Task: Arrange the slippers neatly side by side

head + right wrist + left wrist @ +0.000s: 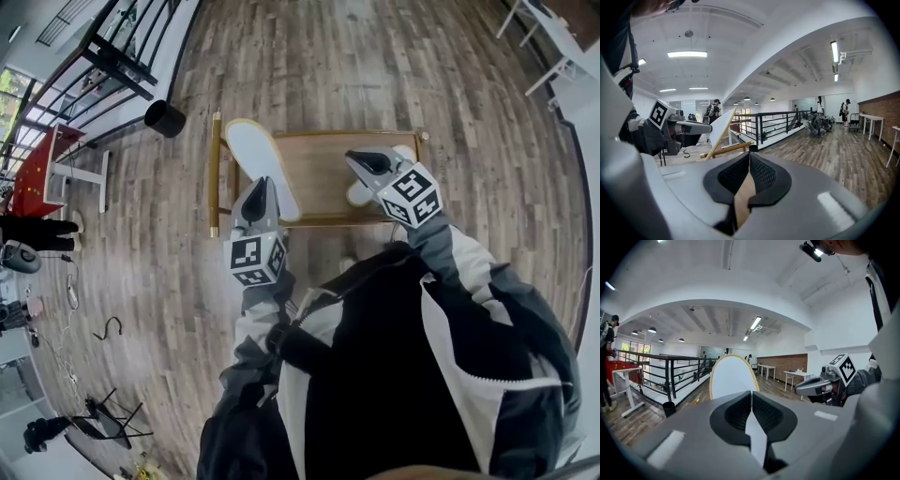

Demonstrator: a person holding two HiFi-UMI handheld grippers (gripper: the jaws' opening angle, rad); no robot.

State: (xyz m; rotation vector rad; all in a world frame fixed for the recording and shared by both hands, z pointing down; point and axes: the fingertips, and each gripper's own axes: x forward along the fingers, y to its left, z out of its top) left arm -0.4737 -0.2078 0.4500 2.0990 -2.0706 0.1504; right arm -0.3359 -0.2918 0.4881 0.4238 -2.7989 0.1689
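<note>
In the head view my left gripper (255, 193) is shut on the heel end of a white slipper (263, 161) with a pale yellow rim, held sole-up over the left end of a low wooden table (323, 173). In the left gripper view that slipper (732, 377) stands up beyond the shut jaws (751, 401). My right gripper (362, 162) hovers over the table's right part, shut on a second slipper (359, 195), mostly hidden under it. In the right gripper view a tan strip of that slipper (743, 197) sits pinched between the jaws (748, 164).
A black bin (165, 118) stands on the wooden floor left of the table, near a black railing (122, 58). A red table (37, 171) is at far left, and white tables (553, 37) are at top right. The person's jacket fills the lower view.
</note>
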